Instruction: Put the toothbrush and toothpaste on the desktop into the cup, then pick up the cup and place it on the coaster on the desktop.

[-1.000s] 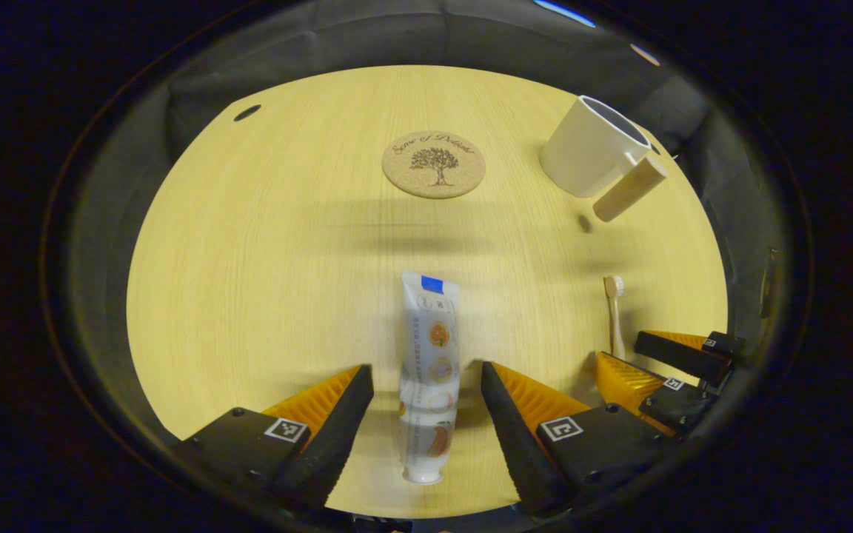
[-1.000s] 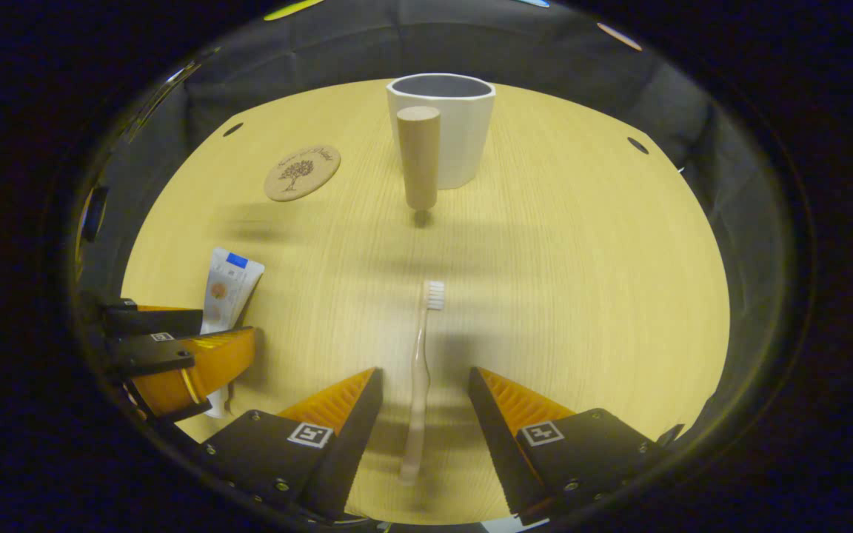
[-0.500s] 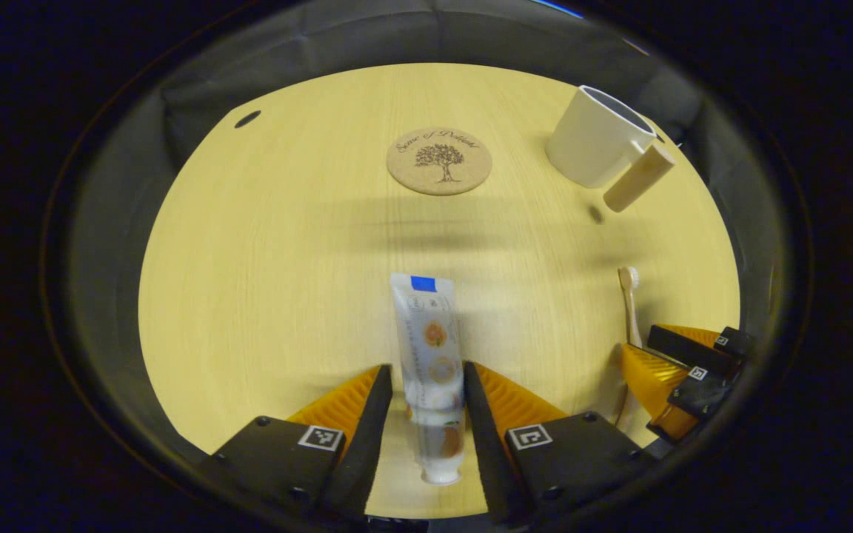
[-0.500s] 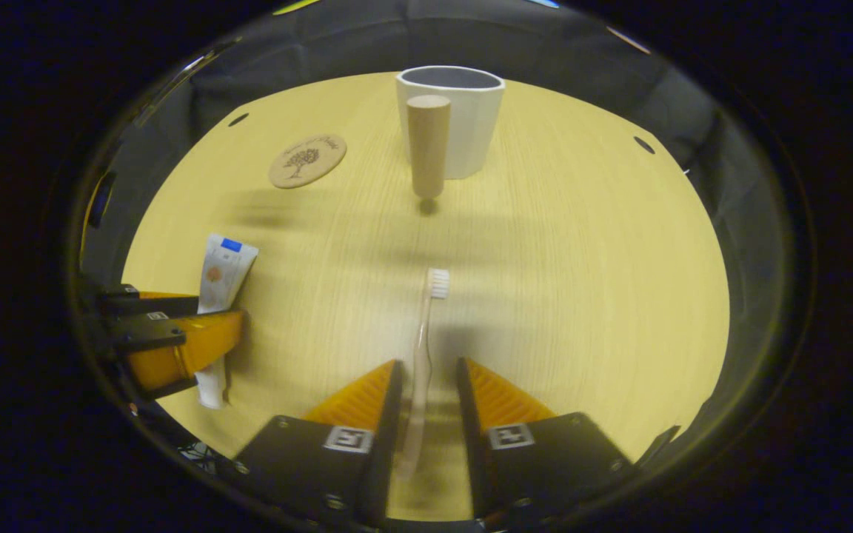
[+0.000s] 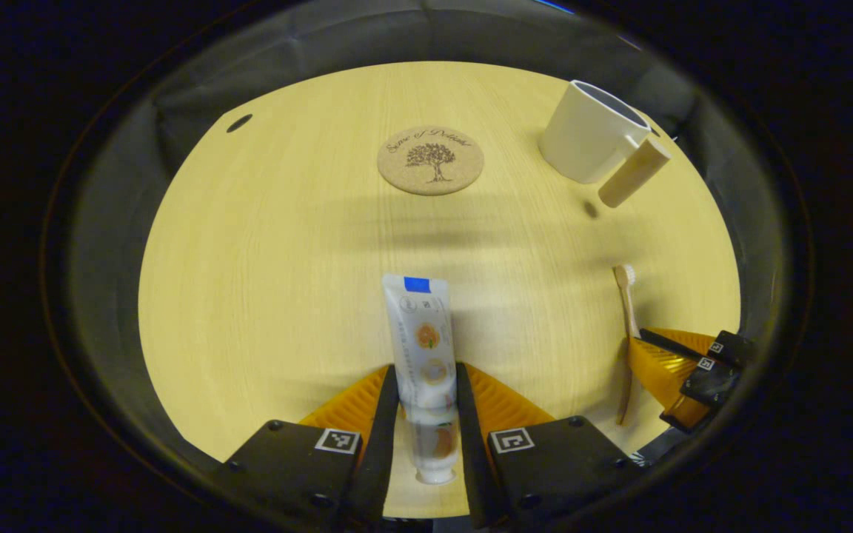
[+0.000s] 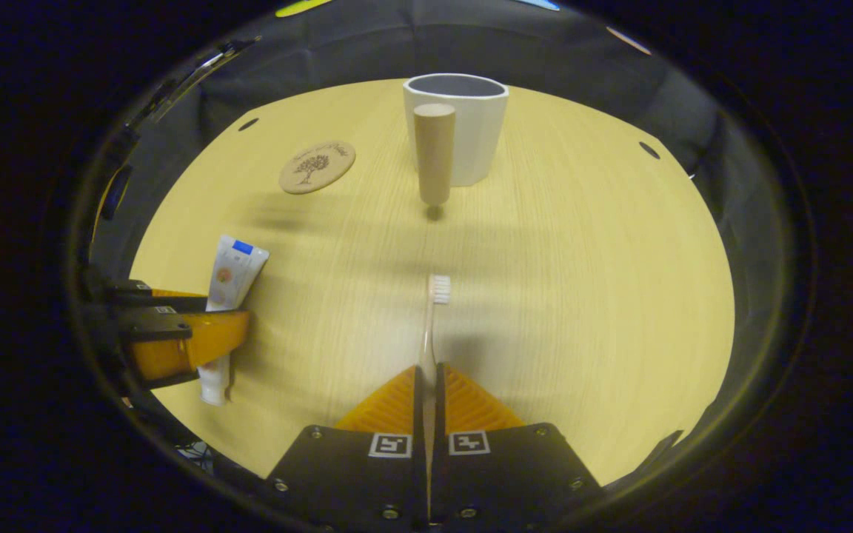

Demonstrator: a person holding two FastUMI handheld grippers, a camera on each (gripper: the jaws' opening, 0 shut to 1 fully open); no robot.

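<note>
Fingers [image 5: 380,429] of the left gripper [image 5: 426,414] clamped on the lower half of the toothpaste [image 5: 420,348], one pressing each side of the tube, cap end toward the near edge of the surface [image 5: 263,259], flat crimped end pointing to the far edge. Seen again from the right gripper view as the left gripper [image 6: 175,333] near the left edge, the toothpaste [image 6: 230,277] sticking out beyond its tips.

Fingers [image 6: 389,403] of the right gripper [image 6: 427,389] pressed together on the handle of the toothbrush [image 6: 430,326], bristle head out in front, aimed at the far edge. Also caught in the left gripper view close to the right edge: the right gripper [image 5: 663,363] closed on the toothbrush [image 5: 626,296]. Cannot tell whether either item is lifted clear of the surface [image 6: 582,281].

Cup [image 6: 463,126] upright near the far edge, straight ahead of the toothbrush, its round wooden handle [image 6: 434,152] facing the near edge; toward the far right corner as the cup [image 5: 589,133] in the left gripper view. Round cork coaster [image 5: 430,159] flat toward the far edge, well apart from the cup, ahead of the toothpaste; same coaster [image 6: 317,166] left of the cup in the right gripper view.
</note>
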